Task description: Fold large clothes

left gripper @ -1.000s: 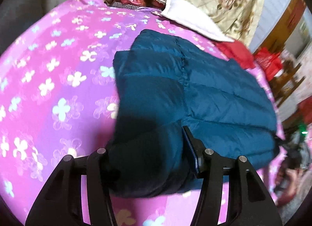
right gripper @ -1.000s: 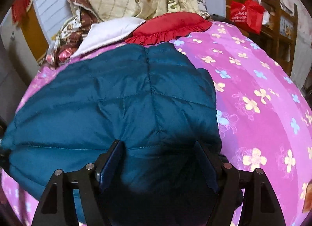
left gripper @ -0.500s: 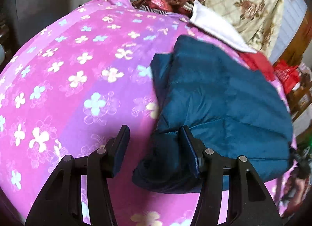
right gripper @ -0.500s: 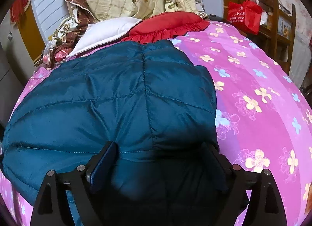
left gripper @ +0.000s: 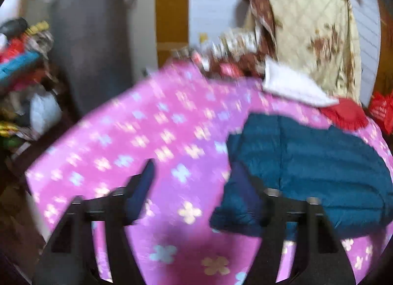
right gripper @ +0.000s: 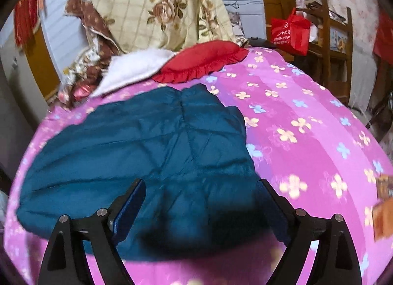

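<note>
Both of your grippers have let go of the teal padded jacket [right gripper: 152, 147] and pulled up and back from it since a second ago, when its dark near edge was bunched between each pair of fingers. Your left gripper [left gripper: 196, 181] has swung off to the side: its jaws are opening, with only the pink flowered bedspread [left gripper: 137, 137] showing between them, and the jacket now lies past its right finger, which overlaps the folded corner in that view. That view is smeared with motion, so you cannot tell whether that finger brushes the fabric. Your right gripper [right gripper: 201, 201] hovers over the near hem with its fingers spread about as wide as they go, and the padding beneath them looks free, nothing pinched. The jacket rests on the bedspread as a compact, doubled-over shape, its far end near the red frilled cushion [right gripper: 201, 60] and the white pillow [right gripper: 132, 68], the near end toward you. Judging from how it lies, this fold has been laid down and released. The bundle looks puffy and may spring open, so check whether it holds before you decide on another fold or a press to flatten it.
</note>
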Motion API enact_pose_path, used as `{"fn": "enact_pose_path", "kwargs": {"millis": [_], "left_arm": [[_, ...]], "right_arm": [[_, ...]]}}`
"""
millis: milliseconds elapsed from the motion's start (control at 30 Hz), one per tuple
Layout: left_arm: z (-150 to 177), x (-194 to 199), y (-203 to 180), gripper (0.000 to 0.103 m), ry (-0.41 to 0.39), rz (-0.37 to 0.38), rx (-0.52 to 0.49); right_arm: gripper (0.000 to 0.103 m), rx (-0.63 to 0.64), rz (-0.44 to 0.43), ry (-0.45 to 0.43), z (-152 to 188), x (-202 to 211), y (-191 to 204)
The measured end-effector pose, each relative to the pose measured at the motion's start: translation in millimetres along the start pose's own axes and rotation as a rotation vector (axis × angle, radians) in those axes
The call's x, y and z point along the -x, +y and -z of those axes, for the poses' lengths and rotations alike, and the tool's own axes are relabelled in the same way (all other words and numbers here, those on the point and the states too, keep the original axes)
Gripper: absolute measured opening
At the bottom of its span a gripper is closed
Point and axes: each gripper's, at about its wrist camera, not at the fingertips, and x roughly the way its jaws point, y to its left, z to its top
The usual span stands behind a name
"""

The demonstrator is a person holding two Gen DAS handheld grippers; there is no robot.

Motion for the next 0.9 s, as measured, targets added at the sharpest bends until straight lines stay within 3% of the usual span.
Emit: {"fn": "enact_pose_path", "kwargs": {"millis": [100,467,900], "left_arm": [[4,40,4,0.087,-0.101,-0.014,0.005],[28,143,-23,0.088,-0.237,0.034,-0.107],[51,161,-43,0.088,-0.132,0.127,-0.096]], "right_arm": [[0.09,-0.001,-0.035,-0.022,17,33,7],[0.09,0.013,-0.129,-0.022,84,107,50],[0.09,0.134,-0.091,-0.104,99,152,75]]}}
